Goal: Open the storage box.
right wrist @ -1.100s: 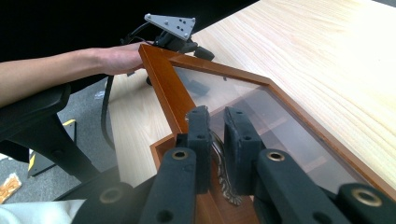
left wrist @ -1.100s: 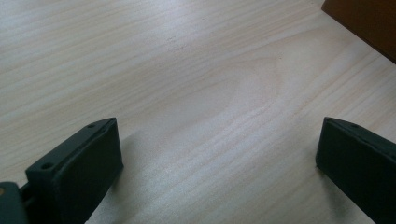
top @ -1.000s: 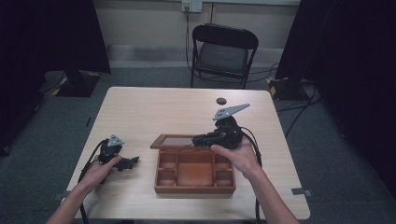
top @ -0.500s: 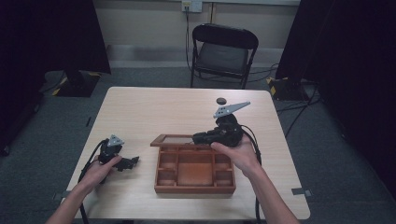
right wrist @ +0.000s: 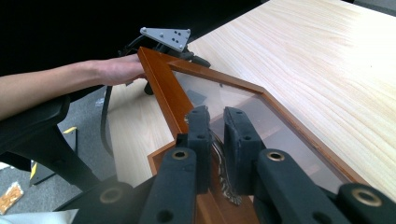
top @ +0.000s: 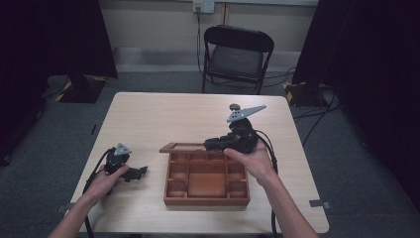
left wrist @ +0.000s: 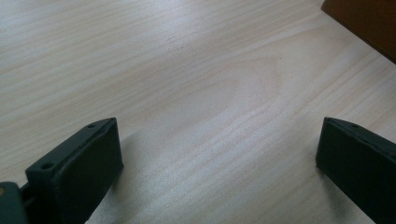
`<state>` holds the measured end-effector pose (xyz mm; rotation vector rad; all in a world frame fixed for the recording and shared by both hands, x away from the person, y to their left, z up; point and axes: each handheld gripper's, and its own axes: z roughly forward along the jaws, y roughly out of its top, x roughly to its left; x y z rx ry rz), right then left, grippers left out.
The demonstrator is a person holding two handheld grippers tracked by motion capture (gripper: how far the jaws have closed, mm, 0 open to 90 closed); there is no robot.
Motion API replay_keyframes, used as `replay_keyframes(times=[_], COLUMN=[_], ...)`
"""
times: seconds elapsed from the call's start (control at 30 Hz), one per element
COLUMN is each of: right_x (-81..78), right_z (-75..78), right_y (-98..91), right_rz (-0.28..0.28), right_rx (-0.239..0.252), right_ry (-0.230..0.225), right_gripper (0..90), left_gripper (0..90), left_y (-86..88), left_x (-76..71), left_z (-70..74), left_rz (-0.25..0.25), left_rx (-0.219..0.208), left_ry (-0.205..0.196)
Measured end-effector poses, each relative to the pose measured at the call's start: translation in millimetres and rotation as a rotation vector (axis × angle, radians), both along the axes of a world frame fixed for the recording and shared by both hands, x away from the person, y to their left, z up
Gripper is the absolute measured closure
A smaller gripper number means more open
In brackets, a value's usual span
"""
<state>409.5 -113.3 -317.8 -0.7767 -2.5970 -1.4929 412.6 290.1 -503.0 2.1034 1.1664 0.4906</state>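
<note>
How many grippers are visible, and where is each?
2. The left gripper rests open on the table, left of the wooden box; the right gripper is shut on its glass lid.

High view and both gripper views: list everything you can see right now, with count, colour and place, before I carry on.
Wooden box: one, reddish brown, compartmented, near middle of table.
Glass lid: one, brown frame, clear pane, hinged open at the box's far edge.
Small dark object: one, far side of table; cannot tell what it is.
Table: one, pale wood.
Folding chair: one, black, beyond the table.
Left gripper: black, jaws wide apart, resting on the table left of the box.
Right gripper: black, jaws closed on the lid's frame edge.
</note>
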Motion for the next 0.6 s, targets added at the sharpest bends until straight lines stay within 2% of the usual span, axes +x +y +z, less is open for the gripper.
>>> replay_keyframes(times=[0.6], right_x=[7.5], right_z=[2.1], right_y=[-1.2], right_rz=[-0.005], right_rx=[0.019], right_ry=[0.038], right_gripper=[81.8], left_gripper=[0.0], left_y=[0.0], left_x=[0.1], left_z=[0.0], left_rz=[0.000], left_rx=[-0.001], left_ry=[-0.001])
